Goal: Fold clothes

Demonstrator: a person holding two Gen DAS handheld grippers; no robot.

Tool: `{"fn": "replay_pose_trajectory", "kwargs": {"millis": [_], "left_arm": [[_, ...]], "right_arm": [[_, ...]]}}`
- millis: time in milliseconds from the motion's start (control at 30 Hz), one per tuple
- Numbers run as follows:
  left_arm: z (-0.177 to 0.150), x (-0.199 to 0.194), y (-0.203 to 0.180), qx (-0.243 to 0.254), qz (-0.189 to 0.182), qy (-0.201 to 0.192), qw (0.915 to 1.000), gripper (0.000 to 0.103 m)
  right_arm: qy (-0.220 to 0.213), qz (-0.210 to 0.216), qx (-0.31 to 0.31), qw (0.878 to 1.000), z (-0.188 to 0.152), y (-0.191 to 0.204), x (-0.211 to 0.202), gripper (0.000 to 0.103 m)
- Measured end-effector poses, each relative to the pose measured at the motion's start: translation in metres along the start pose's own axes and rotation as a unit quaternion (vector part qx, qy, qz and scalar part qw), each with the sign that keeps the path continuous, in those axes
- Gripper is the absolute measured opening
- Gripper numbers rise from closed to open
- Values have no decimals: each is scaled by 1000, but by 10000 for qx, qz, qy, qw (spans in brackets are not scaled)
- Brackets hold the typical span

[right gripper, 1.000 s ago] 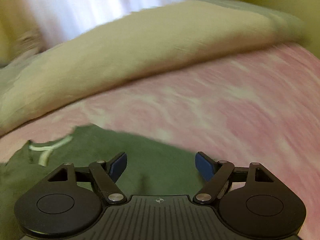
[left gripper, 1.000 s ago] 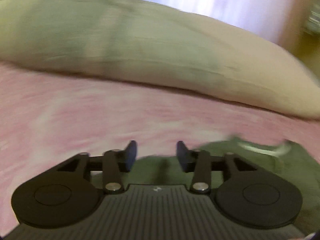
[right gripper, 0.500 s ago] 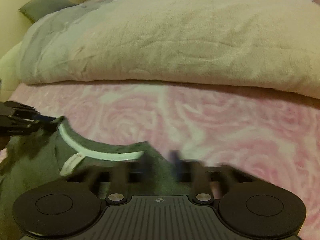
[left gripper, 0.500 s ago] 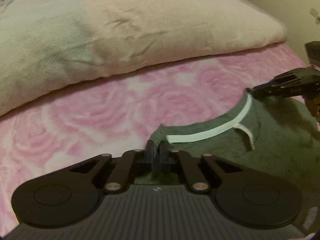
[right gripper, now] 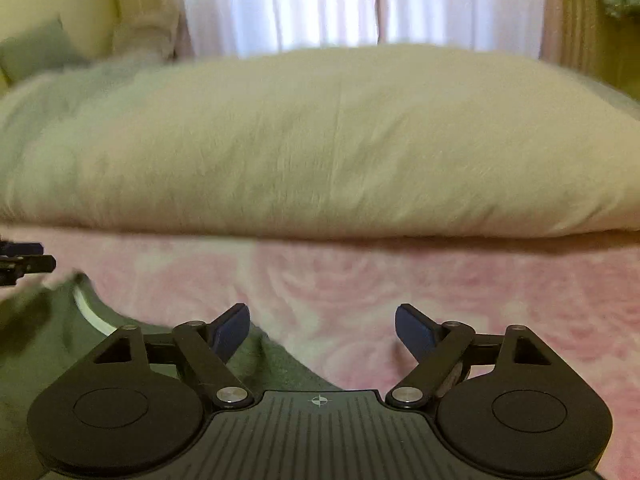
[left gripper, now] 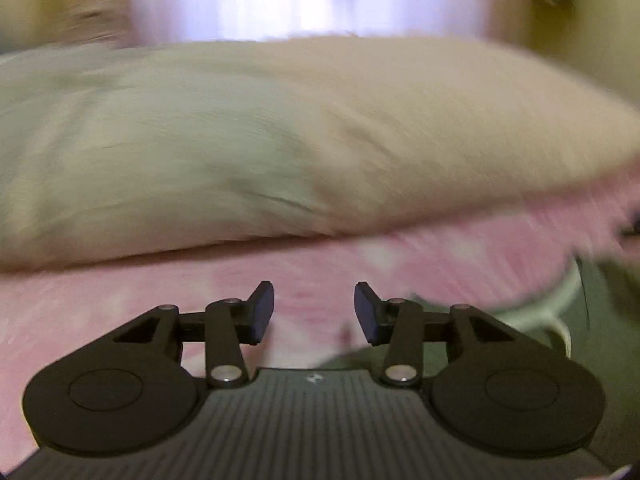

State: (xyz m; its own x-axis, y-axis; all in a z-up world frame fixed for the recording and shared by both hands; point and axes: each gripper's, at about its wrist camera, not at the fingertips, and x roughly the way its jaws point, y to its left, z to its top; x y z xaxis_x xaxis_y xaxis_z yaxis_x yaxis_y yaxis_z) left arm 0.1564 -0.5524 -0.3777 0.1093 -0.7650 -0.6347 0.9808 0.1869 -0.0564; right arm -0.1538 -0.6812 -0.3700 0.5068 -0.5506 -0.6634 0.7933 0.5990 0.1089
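Note:
A dark green shirt with a white neckband lies on the pink rose-patterned bedspread. In the left wrist view the shirt (left gripper: 600,304) is at the lower right; my left gripper (left gripper: 314,312) is open and empty over the bedspread, just left of the shirt's edge. In the right wrist view the shirt (right gripper: 48,344) is at the lower left; my right gripper (right gripper: 322,330) is open and empty, its left finger over the shirt's shoulder edge. The left gripper's tip (right gripper: 24,262) shows at that view's far left edge.
A large cream and grey-green folded duvet (left gripper: 280,140) lies across the bed behind the shirt, also in the right wrist view (right gripper: 320,140). White curtains (right gripper: 340,4) hang behind it. The pink bedspread (right gripper: 480,288) stretches to the right.
Half a second ago both grippers were shut on the shirt's neckline corners. Now both have opened, let go of the shirt, and pulled back, tilting up.

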Motion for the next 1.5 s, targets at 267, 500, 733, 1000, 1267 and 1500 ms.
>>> {"fn": "replay_pose_trajectory", "kwargs": {"millis": [267, 500, 733, 1000, 1267, 1500], "left_arm": [[-111, -125, -10, 250, -908, 1180, 9885, 0], [-232, -269, -5, -335, 25, 2040, 9784, 1], [-284, -370, 5, -733, 893, 2683, 9564, 13], [-291, -387, 44, -2229, 214, 2054, 9527, 41], [-326, -370, 66, -2787, -980, 2043, 9332, 30], [-300, -379, 84, -2436, -1618, 1961, 9360, 0]], "right_arm": [[874, 978, -177, 9912, -85, 52, -118, 38], [2008, 757, 184, 9765, -221, 58, -240, 38], [2753, 387, 790, 9573, -280, 35, -329, 38], [1791, -76, 3277, 9276, -297, -2, -384, 70], [1057, -12, 4077, 9070, -333, 13, -388, 63], [1161, -426, 3689, 9212, -310, 23, -400, 1]]}}
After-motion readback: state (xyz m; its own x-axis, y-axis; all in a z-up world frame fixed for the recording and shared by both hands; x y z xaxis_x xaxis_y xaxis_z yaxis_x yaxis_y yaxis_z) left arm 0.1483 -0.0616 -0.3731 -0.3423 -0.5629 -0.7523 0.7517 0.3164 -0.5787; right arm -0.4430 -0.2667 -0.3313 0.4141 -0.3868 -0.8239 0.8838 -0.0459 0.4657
